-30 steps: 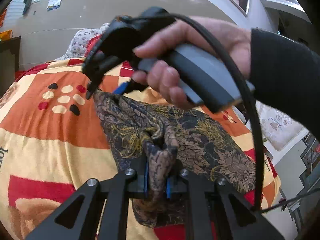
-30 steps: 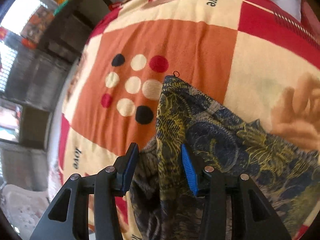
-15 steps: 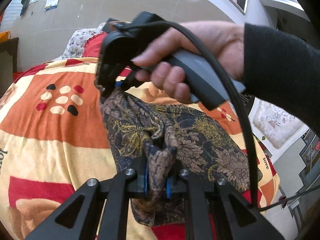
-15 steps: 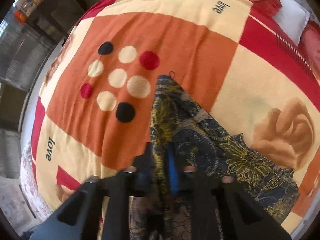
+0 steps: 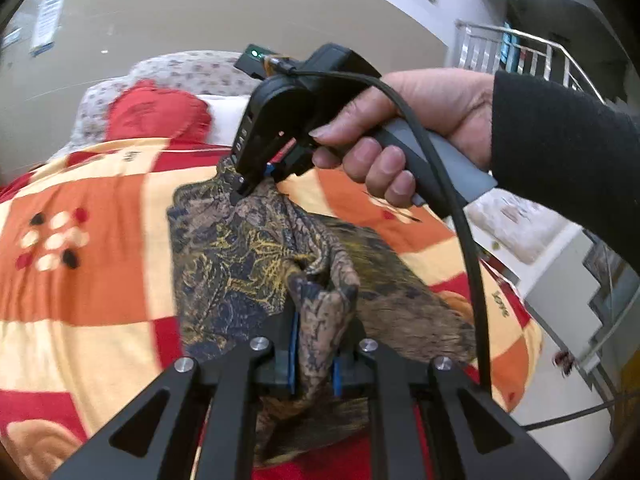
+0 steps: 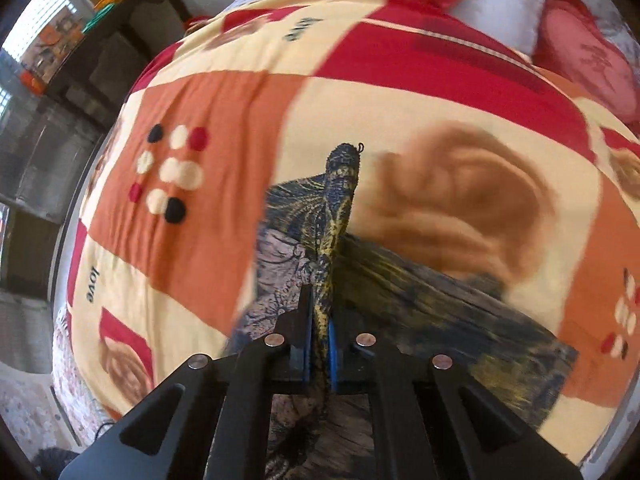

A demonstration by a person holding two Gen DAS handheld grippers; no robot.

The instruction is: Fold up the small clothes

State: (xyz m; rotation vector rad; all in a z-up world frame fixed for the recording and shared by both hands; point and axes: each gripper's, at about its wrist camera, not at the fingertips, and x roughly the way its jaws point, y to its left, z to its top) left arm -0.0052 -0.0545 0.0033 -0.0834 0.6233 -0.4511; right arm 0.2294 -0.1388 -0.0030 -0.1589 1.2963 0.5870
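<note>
A small dark garment (image 5: 240,264) with a gold and blue leaf pattern lies on the bed. My left gripper (image 5: 314,354) is shut on a bunched fold of its near edge. My right gripper (image 6: 319,340) is shut on the far edge of the garment (image 6: 336,216), which rises as a thin ridge from its blue pads. In the left wrist view the right gripper (image 5: 256,184) shows in a person's hand, pinching the cloth at its far corner and lifting it off the bed.
The bed is covered by a blanket (image 5: 100,208) with orange, cream and red squares, also in the right wrist view (image 6: 224,128). Red pillows (image 6: 584,56) lie at the head. A dark shelf unit (image 6: 100,48) stands beside the bed. A black cable (image 5: 468,248) hangs from the right gripper.
My right gripper closed on the far edge of the garment and lifted it up and toward the head of the bed. My left gripper kept its hold.
</note>
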